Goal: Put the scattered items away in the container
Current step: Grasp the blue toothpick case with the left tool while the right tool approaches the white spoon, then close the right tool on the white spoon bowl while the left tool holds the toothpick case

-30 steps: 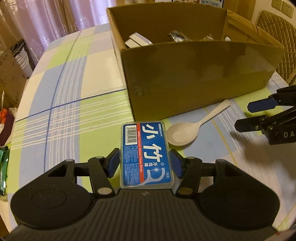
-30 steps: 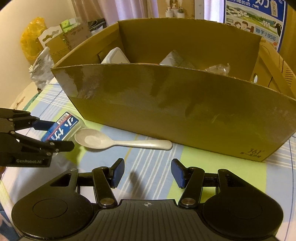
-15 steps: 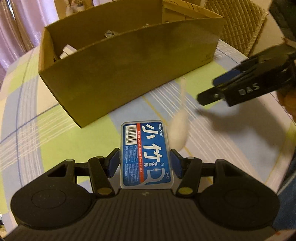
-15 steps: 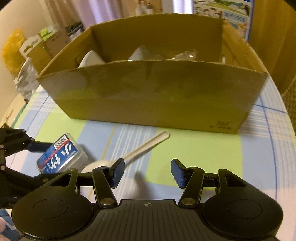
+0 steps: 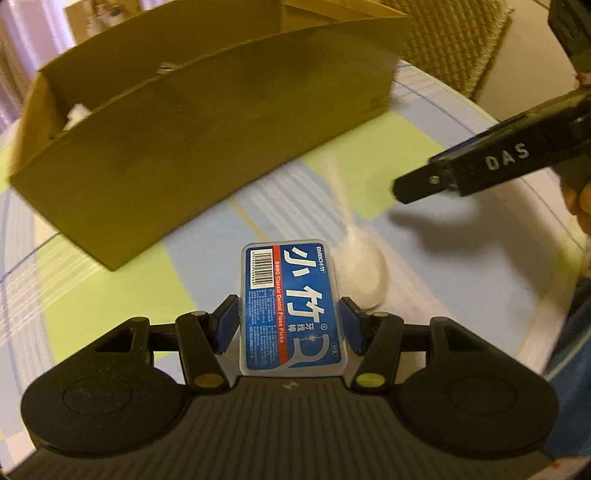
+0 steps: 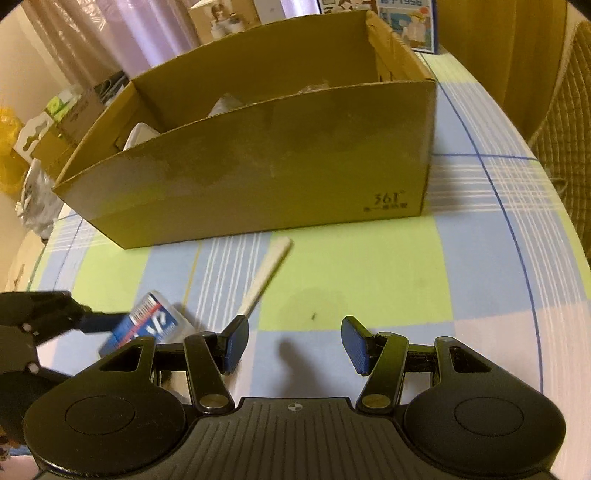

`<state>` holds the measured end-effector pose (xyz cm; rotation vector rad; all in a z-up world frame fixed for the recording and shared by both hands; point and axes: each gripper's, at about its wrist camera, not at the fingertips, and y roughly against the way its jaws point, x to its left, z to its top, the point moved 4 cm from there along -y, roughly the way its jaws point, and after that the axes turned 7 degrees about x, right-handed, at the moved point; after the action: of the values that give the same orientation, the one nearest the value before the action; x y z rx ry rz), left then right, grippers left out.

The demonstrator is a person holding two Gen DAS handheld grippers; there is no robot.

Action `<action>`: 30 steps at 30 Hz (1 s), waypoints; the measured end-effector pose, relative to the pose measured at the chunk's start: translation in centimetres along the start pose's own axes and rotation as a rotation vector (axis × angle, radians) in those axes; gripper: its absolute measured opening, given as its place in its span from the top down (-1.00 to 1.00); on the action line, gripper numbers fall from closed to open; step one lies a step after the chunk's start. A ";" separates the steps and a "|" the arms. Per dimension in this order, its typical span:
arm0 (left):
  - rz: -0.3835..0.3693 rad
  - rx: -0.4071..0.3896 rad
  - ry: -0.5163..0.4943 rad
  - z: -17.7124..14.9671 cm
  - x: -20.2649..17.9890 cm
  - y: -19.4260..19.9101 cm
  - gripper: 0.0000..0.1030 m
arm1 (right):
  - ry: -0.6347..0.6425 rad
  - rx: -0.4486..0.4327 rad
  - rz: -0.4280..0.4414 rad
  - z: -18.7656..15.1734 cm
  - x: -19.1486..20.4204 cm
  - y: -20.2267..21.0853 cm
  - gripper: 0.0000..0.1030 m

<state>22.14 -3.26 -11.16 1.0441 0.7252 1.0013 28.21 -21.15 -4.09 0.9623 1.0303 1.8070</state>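
Floss box (image 5: 291,308): a flat blue-labelled case pinched between the jaws of the left gripper (image 5: 290,325); its long axis runs straight out along the fingers, the barcode end pointing away toward the box (image 5: 207,133), label up. The pictures do not settle whether it is lifted or resting on the surface.
Spoon (image 5: 364,266): white, lying on the surface just right of the floss box; bowl near the left gripper, handle pointing toward the box's long front wall. In the right wrist view its handle (image 6: 267,275) slants up and right, the tip stopping short of the box; the bowl is hidden behind the right gripper's finger.
Right gripper (image 6: 293,345): jaws spread, nothing between them, held over the surface beside the spoon.
Box: open-topped cardboard, standing on the surface toward its far edge, long side facing both grippers; pale items show inside, too unclear to name.
Surface (image 6: 369,266): round-edged, covered by a cloth checked in green, blue and white.
Room: pale purple curtain (image 6: 122,33) behind the box, a woven chair back (image 5: 454,40) off the surface's right edge, cartons and bags at the left.
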 end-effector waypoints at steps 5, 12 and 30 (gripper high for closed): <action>-0.027 0.042 -0.064 0.1 -2.1 -0.6 -0.03 | -0.025 -0.006 -0.004 -0.4 -0.3 0.5 -0.05; -0.025 0.032 -0.056 0.4 -2.7 -0.2 -0.03 | -0.011 0.006 0.006 -1.2 0.5 0.4 -0.05; 0.077 0.013 0.255 -1.4 4.4 1.0 -0.03 | -0.046 0.105 0.082 -1.1 3.8 -3.7 -0.05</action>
<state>22.33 1.43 -10.87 0.9708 0.9054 1.2114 26.89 -16.86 -7.02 1.1192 1.0797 1.8026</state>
